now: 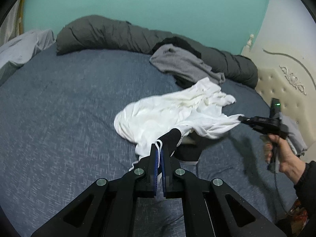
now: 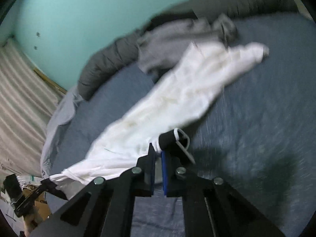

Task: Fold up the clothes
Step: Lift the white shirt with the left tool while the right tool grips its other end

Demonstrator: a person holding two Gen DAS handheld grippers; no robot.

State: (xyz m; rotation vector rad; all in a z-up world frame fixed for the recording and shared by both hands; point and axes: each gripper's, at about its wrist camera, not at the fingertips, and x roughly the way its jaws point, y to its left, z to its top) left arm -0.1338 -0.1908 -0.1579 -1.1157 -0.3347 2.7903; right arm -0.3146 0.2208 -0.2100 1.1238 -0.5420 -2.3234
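Both tongs are on the white garment point(image 1: 167, 116), which hangs stretched between them above the bed point(image 1: 59, 108).

L tongs point(image 1: 159, 152): I see the jaws nearly closed, blue pads point(image 1: 157, 162) close together, pinching white cloth plus a white cord loop point(image 1: 158, 143). A black cuff point(image 1: 173, 136) sits just past the tips, touching the cloth.

R tongs point(image 2: 157, 154): jaws narrow, clamped on the other edge of the garment, next to a black band point(image 2: 167, 138) w/ a white cord point(image 2: 183, 138) dangling beside it. In the L wrist view the R tongs point(image 1: 242, 118) show from the side, tips buried in bunched white fabric; a hand point(image 1: 280, 154) in a dark sleeve grips the handle. A green light point(image 1: 278, 104) is lit on the unit.

In the R wrist view the L tongs point(image 2: 46, 185) appear at lower left, gripping a corner of the cloth. That view is motion-blurred, so fine detail is poor.

The far end of the garment rests crumpled on the bed, touching a grey garment point(image 1: 183, 63) behind it. A dark rolled duvet point(image 1: 110, 35) lies along the teal wall point(image 1: 138, 6). A pale sheet point(image 1: 21, 47) is bunched at far left. The cream tufted headboard point(image 1: 284, 83) is at right.

The garment is not folded; it is rumpled and partly lifted.
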